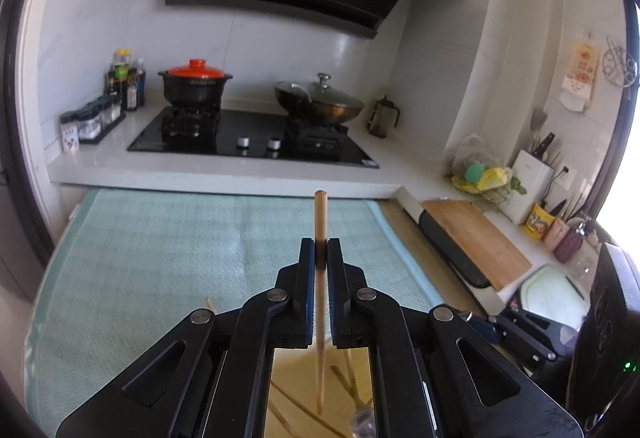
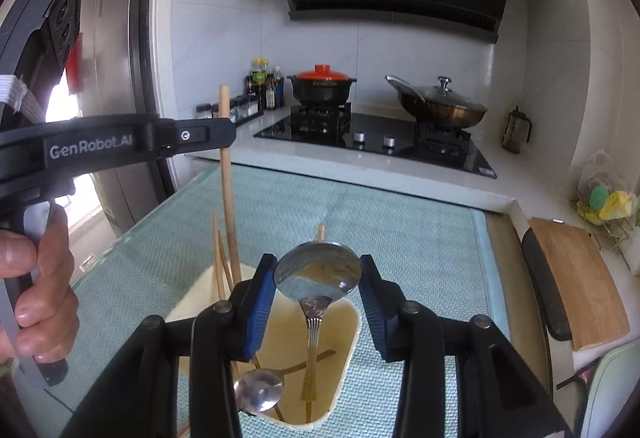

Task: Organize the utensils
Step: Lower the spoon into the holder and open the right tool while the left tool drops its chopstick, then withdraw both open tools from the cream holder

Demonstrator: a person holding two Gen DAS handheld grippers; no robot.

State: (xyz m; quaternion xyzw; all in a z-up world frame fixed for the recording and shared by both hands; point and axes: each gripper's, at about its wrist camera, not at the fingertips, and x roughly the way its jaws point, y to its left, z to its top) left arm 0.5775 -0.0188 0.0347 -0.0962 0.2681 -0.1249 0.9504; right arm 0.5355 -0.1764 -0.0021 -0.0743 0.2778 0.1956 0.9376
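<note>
Left tool (image 1: pixel 321 250): pressed together, pinching one wooden chopstick (image 1: pixel 320 216) upright, its end standing above the fingers, its lower length hanging over the tray (image 2: pixel 352 350). A person's hand (image 2: pixel 30 286) grips this tool's handle. Tray: pale, rounded, on a green mat (image 2: pixel 400 222) covering the surface; holds loose chopsticks (image 2: pixel 219 262) leaning at its left edge and a small spoon (image 2: pixel 258 392) lying inside. Right tool (image 2: pixel 318 276): partly spread, pads clamped on the bowl of a metal spoon (image 2: pixel 318 270), handle hanging down into the tray.
</note>
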